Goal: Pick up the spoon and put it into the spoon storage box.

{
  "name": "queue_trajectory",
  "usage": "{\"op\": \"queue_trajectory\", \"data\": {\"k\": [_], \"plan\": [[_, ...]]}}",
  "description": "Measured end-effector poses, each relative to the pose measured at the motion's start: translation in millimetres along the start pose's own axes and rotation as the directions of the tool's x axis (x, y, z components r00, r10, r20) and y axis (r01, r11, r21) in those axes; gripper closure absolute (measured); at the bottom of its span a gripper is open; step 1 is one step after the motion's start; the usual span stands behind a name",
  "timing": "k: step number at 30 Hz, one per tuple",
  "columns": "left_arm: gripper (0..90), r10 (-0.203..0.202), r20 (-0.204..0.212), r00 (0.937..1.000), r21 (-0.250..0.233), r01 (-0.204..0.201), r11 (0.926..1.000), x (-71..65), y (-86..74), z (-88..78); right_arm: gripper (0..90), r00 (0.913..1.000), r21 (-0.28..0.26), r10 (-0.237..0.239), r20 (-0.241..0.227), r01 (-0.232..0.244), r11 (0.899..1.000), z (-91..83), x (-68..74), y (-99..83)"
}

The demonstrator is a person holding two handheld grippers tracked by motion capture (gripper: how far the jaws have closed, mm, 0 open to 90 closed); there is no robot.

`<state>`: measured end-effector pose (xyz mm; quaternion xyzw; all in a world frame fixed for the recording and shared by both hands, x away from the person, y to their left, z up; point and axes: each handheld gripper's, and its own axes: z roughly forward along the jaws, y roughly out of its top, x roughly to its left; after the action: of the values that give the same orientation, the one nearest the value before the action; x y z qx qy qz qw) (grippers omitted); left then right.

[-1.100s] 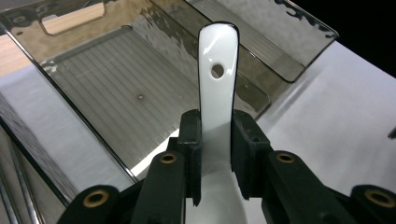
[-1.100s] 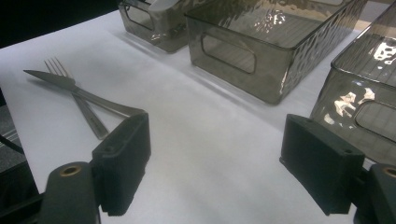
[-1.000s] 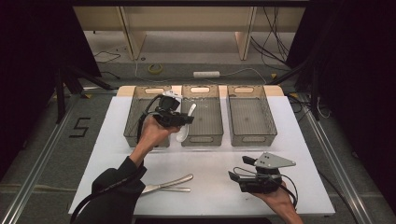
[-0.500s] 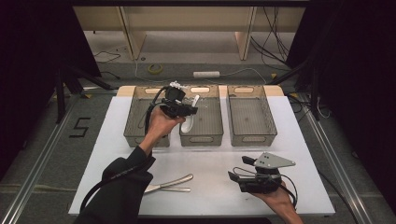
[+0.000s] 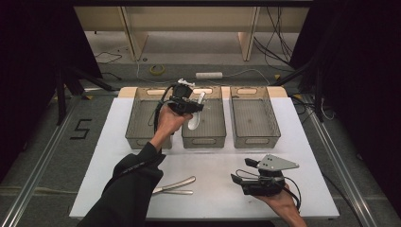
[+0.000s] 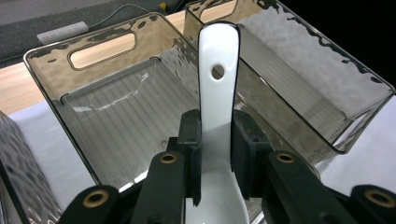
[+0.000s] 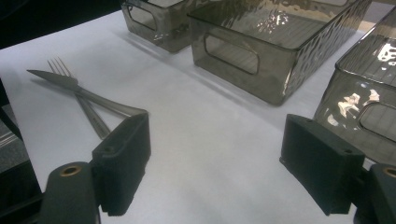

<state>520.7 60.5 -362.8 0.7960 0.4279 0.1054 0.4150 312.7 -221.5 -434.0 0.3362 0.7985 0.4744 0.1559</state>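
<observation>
Glossy white spoon (image 6: 217,100) with black-edged outline, smoky grey translucent bins (image 5: 253,118) with ribbed floors and rippled walls, matte white table (image 5: 217,189), silver knife (image 7: 88,95) and fork (image 7: 86,109), black jaw pads (image 7: 123,163), brass-coloured rivets.

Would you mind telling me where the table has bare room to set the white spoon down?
The white table is bare between the bins' near walls and the knife and fork, and along its left edge. The middle bin and right bin look empty. It is crowded near the right gripper.
</observation>
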Motion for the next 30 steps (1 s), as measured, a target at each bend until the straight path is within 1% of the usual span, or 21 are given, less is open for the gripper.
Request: {"op": "queue_trajectory", "data": {"k": [4,9,12,14,18,20,25,28,30], "plan": [[74.5,-0.009,-0.011,0.9999,0.003,0.009,1.0000,0.6,0.3,6.0,25.0,1.0000,0.004,-0.002,-0.003,0.002,1.000,0.0,0.1,0.0],[74.6,-0.020,-0.025,0.9995,0.005,0.020,0.9998,4.6,1.3,13.7,24.9,1.0000,0.004,-0.003,-0.003,0.003,1.000,0.2,0.1,0.0],[74.5,-0.034,-0.026,0.9991,0.005,0.034,0.9994,6.9,1.8,17.6,25.0,1.0000,0.004,-0.002,-0.004,0.002,1.000,0.1,0.2,0.0],[74.5,-0.049,-0.017,0.9986,0.005,0.049,0.9988,8.3,2.0,20.0,25.0,1.0000,0.004,-0.004,-0.003,0.004,1.000,0.2,0.0,0.0],[74.5,-0.059,-0.028,0.9979,0.007,0.059,0.9982,10.2,1.8,23.7,25.0,1.0000,0.007,-0.004,-0.004,0.004,1.000,0.1,0.1,0.1],[74.5,-0.058,-0.033,0.9978,0.008,0.059,0.9983,10.5,1.6,25.1,25.0,1.0000,0.003,-0.004,-0.004,0.004,1.000,0.4,0.2,0.0],[74.3,-0.072,-0.034,0.9969,0.014,0.072,0.9973,12.4,-0.9,30.2,25.0,1.0000,0.005,-0.004,-0.005,0.004,1.000,0.3,0.4,0.0],[74.3,-0.064,-0.034,0.9974,0.027,0.065,0.9975,13.0,-3.3,33.5,25.0,1.0000,0.004,-0.005,-0.005,0.005,1.000,0.4,0.6,0.0],[74.3,-0.068,-0.038,0.9970,0.037,0.069,0.9969,14.1,-5.4,36.6,25.0,1.0000,0.004,-0.005,-0.004,0.005,1.000,0.4,0.4,0.0]]}}
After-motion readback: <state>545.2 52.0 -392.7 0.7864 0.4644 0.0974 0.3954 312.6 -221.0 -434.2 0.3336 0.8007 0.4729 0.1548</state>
